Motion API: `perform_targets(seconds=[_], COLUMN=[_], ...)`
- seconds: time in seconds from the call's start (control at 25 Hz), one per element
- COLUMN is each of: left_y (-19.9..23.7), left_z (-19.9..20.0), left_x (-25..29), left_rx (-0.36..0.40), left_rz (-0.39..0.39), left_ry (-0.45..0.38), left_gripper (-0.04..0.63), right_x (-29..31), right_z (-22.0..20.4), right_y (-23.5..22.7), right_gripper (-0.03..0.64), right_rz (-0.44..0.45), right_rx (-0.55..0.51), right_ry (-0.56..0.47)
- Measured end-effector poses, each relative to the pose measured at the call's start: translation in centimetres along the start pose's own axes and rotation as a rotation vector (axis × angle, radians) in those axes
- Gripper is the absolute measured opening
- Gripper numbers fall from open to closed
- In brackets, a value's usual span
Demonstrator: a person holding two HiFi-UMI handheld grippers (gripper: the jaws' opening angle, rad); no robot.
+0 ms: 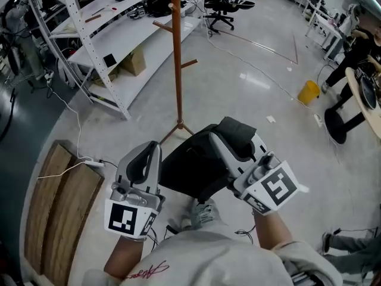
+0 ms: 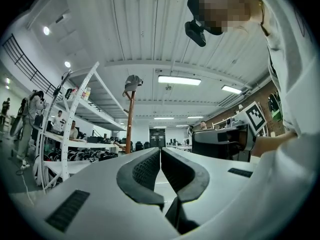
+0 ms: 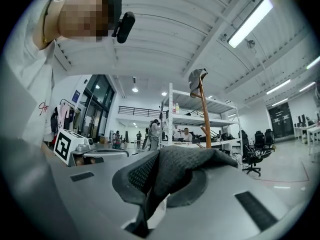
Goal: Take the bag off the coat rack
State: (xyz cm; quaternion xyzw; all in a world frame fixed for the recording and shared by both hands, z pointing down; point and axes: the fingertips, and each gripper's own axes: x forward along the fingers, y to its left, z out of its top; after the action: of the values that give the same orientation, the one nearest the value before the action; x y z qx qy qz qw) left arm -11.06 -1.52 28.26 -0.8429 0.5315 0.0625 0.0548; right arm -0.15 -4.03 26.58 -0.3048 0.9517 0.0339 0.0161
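Gripping the bag [image 3: 192, 166] in the right tool [image 3: 156, 170]: jaws narrow, pinched on a fold of its dark fabric, with cloth draped over the jaw at that view's right. In the head view, hanging from the right tool down and to its left, between both tools, above the floor [image 1: 256, 82]. Off the coat rack [image 1: 175, 58], well apart from the pole and pegs, nearer the rack's feet than its top. For the left tool [image 2: 160, 156]: closed tight, jaws together, nothing between them. Just beside the bag's left edge in the head view; touching or not, cannot tell. Left of the rack, white shelving [image 1: 113, 46]; low left on the floor, wooden boards [image 1: 59, 207].
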Motion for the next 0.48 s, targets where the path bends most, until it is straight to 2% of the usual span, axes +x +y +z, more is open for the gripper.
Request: perform_targets(seconds=[0.48], left_y=[-2.9], left_z=[2.3], left_x=[-5.8], left_rx=[-0.008], left_rz=[-0.034], left_ry=[-0.021], left_gripper=[0.018], right_x=[-3.2], right_z=[0.1], right_y=[7.4], right_gripper=[0.037], right_rz=[0.008], right_rx=[0.024], right_ry=[0.039])
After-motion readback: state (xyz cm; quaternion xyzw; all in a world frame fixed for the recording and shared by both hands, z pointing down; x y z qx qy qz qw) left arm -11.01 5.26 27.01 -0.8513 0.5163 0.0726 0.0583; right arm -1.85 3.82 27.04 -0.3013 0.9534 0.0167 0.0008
